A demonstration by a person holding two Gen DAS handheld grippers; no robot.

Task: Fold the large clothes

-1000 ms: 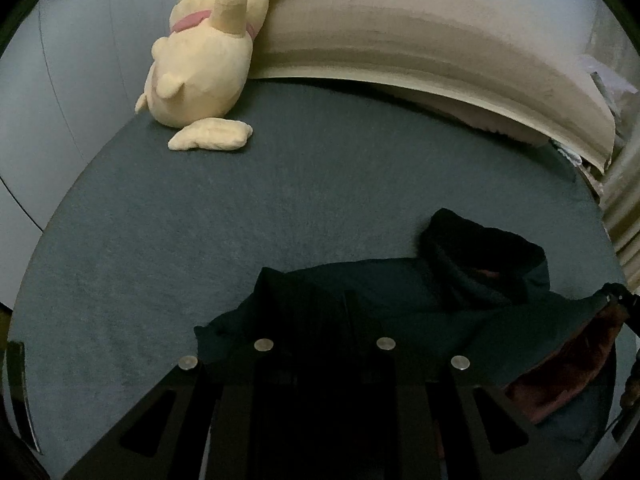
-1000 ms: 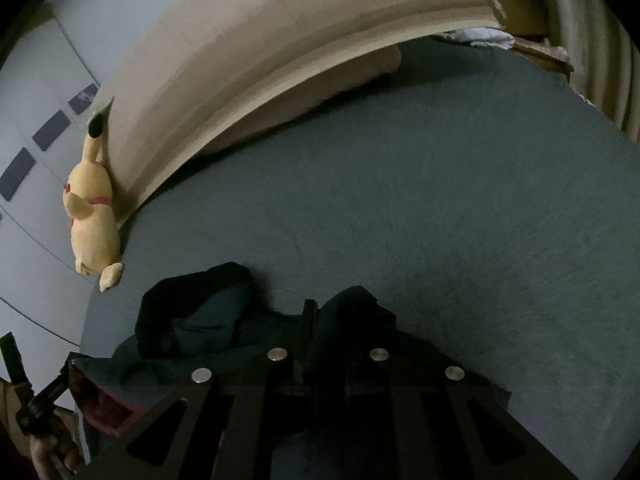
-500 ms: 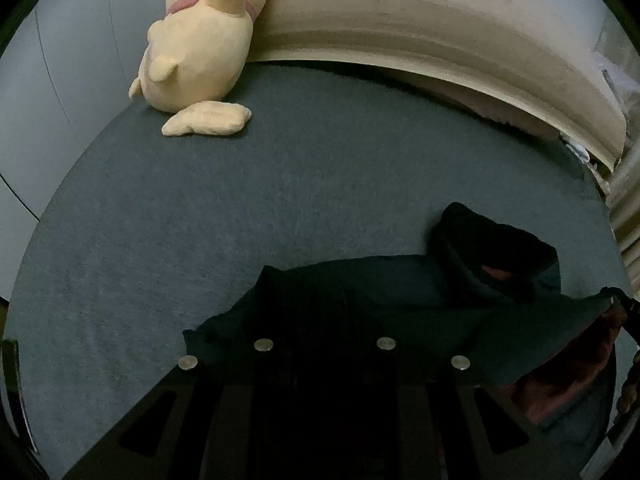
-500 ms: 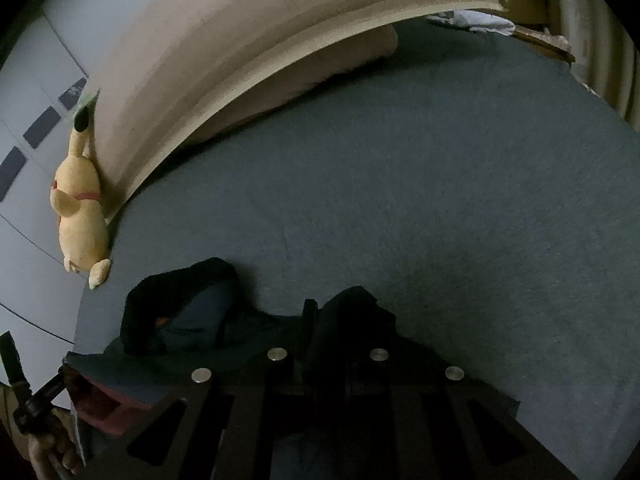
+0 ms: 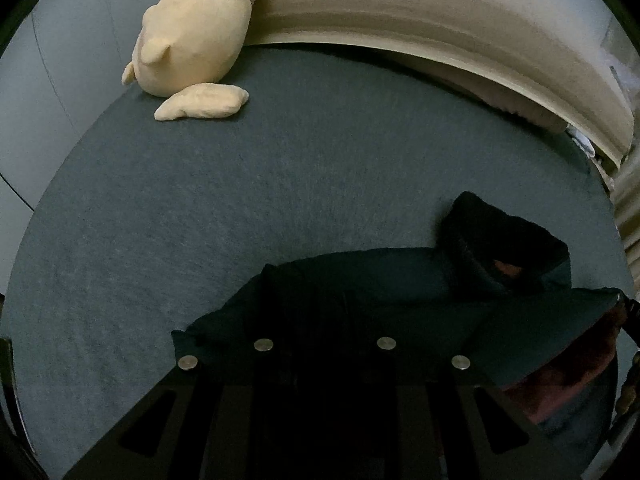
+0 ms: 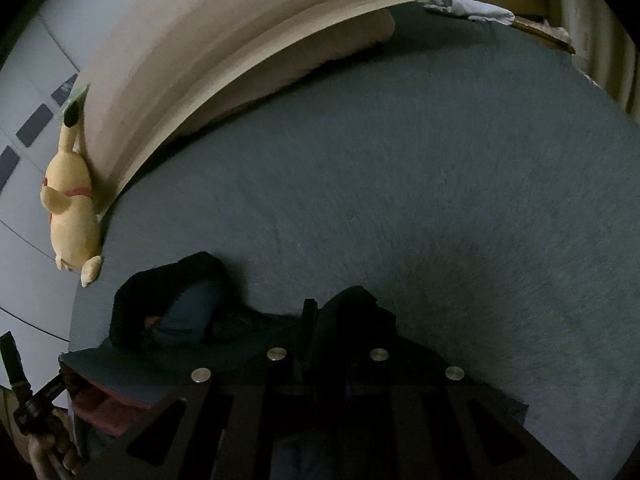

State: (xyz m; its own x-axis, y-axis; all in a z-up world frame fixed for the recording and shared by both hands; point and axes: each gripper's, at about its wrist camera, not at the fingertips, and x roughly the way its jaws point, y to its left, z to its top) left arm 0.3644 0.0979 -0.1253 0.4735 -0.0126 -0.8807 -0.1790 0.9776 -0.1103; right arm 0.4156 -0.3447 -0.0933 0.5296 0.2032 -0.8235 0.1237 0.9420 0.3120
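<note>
A dark teal hooded jacket point(image 5: 400, 280) with a reddish lining point(image 5: 560, 376) lies on the grey bed cover point(image 5: 200, 220). Its dark hood point(image 5: 500, 236) points towards the headboard. My left gripper point(image 5: 324, 344) is shut on the jacket's dark fabric, which bunches between its jaws. My right gripper point(image 6: 328, 352) is shut on another bunched part of the jacket point(image 6: 352, 320). The hood point(image 6: 172, 292) and the lining point(image 6: 100, 404) show at the left of the right wrist view. The left gripper point(image 6: 24, 396) and the hand holding it show at that view's lower left edge.
A yellow plush toy point(image 5: 196, 36) leans at the far left corner of the bed, also seen in the right wrist view point(image 6: 72, 216). A beige padded headboard point(image 5: 440, 28) runs along the far edge, with a pillow point(image 6: 304, 56) under it. Clutter point(image 6: 472, 8) sits at the far right.
Both grippers have moved forward towards the headboard with the jacket held; the plush toy and headboard look closer, and the jacket's edge has spread flatter over the cover.
</note>
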